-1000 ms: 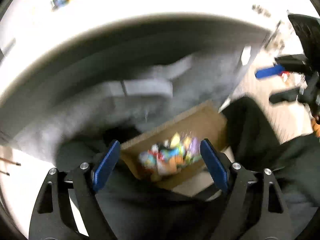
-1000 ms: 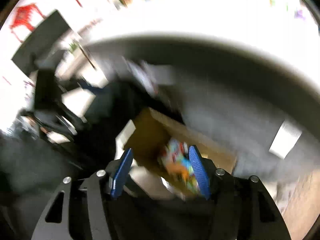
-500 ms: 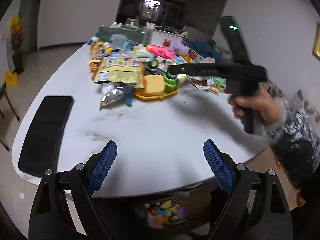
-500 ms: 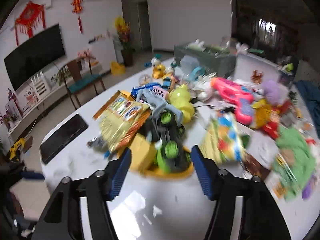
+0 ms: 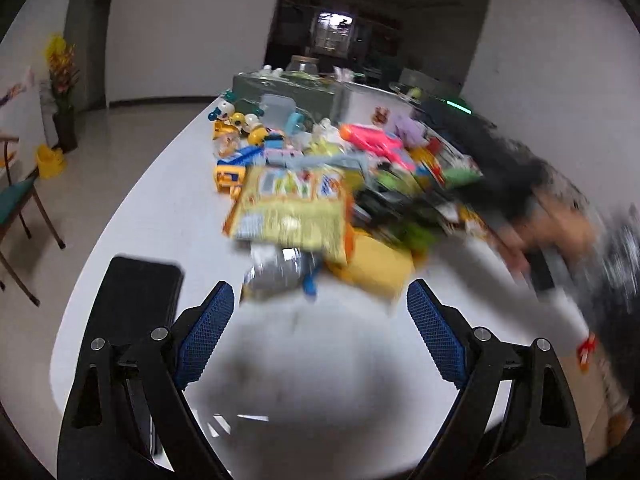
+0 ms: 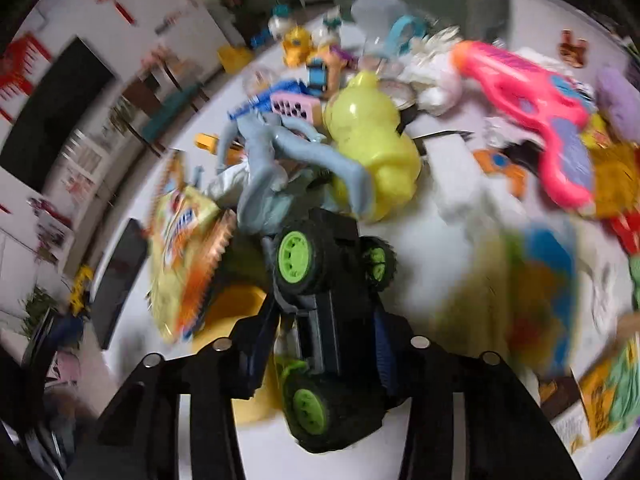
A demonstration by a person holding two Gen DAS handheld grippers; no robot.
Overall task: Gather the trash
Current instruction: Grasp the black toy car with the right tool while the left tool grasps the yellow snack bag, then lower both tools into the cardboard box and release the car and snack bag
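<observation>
Your right gripper [image 6: 320,356] clamps the toy monster truck [image 6: 320,304]; lifting it may drag the yellow snack bag [image 6: 180,256] that leans against it. Your left gripper [image 5: 320,332] hangs spread and empty

White walls [image 5: 180,32] close the room around a pale glossy floor [image 5: 132,120]; a dark doorway [image 5: 340,24] opens at the far end; a vase of yellow flowers [image 5: 62,92] stands by the left wall; a green-seated chair [image 5: 20,204] sits nearby; red ornaments [image 6: 24,64] hang beside a dark television [image 6: 52,112].
</observation>
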